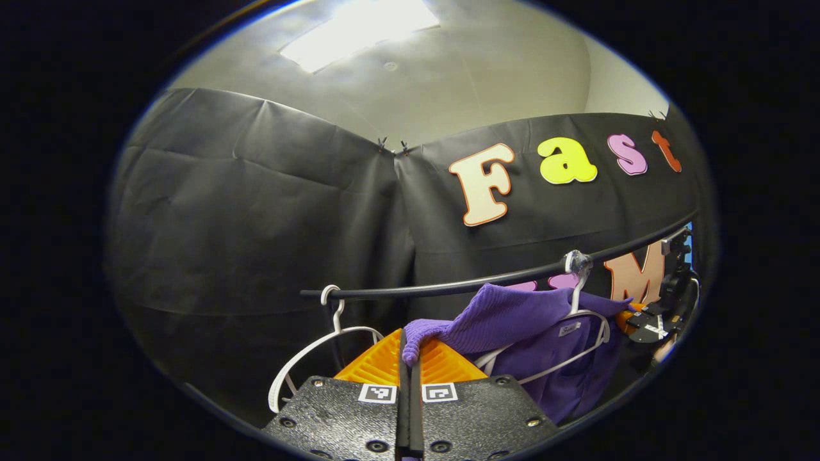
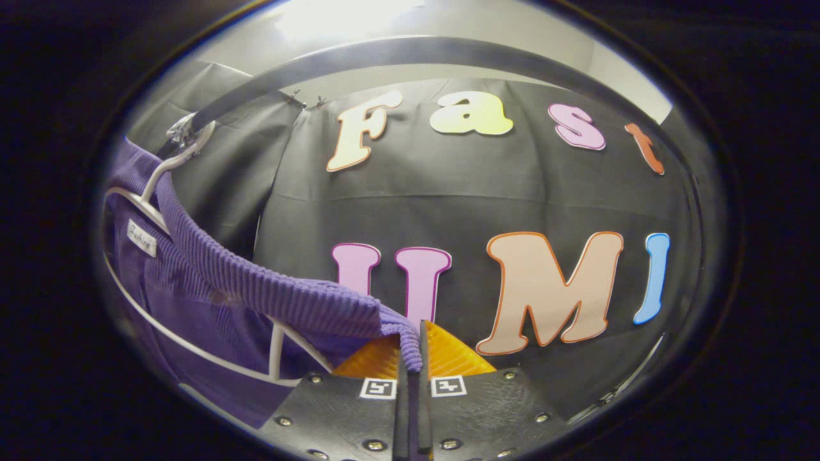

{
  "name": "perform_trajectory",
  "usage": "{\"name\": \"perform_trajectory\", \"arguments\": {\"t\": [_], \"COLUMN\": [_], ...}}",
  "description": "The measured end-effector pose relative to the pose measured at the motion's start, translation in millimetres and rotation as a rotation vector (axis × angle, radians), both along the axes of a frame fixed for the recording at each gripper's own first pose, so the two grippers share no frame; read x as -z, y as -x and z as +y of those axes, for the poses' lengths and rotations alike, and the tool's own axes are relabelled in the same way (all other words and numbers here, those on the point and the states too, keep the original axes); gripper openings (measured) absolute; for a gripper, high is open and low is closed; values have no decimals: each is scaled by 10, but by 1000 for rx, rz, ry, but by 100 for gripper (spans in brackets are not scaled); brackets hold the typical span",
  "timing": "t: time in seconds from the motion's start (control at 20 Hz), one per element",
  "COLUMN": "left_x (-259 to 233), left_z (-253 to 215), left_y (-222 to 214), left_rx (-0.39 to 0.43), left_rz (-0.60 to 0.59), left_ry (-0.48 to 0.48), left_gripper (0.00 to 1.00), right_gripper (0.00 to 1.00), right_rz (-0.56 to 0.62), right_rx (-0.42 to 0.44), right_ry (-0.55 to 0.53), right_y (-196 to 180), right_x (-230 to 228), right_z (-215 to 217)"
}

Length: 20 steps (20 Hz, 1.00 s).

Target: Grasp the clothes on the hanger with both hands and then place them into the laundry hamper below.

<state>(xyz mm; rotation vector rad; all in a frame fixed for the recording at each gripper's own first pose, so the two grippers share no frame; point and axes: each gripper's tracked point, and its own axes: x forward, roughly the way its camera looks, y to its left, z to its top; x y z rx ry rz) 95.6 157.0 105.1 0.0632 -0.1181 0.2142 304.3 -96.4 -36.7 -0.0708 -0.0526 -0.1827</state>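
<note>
- Purple ribbed garment [image 1: 512, 320] is pinched at one edge by the left gripper [image 1: 410, 358]; the right gripper [image 2: 413, 349] pinches its other edge.
- It hangs on a white hanger [image 1: 580, 320] hooked over the black rail [image 1: 461, 288].
- Its small neck label [image 2: 141, 238] is too blurred to read.

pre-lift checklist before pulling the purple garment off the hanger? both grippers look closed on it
1. Left gripper shut on the purple knit garment: ok, fabric pinched between its fingers.
2. Right gripper shut on the same garment: ok, edge clamped at the fingertips.
3. Garment free of the white hanger: not ok, it hangs on the hanger and the hook sits on the black rail.
4. Empty white hanger clear of the left gripper: cannot tell, it hangs close beside it.
5. Laundry hamper position below: cannot tell.
</note>
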Motion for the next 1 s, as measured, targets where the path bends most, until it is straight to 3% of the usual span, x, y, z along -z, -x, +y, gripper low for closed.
{"name": "perform_trajectory", "arguments": {"t": [0.25,0.5,0.55,1.0], "left_x": [23,77,80,223], "left_z": [40,185,212,353], "left_y": [-121,-292,-317,-508], "left_rx": [10,13,19,88], "left_rz": [11,27,29,51], "left_ry": [-8,-87,-99,-212], "left_gripper": [0,2,2,2], "right_gripper": [5,2,5,5], "right_rz": [-30,-33,-33,-28], "right_rx": [6,-5,-7,-23], "right_ry": [-1,-7,-1,18], "right_y": [-85,-115,-111,-54], "right_x": [-52,-48,-51,-63], "right_z": [-31,15,14,13]}}
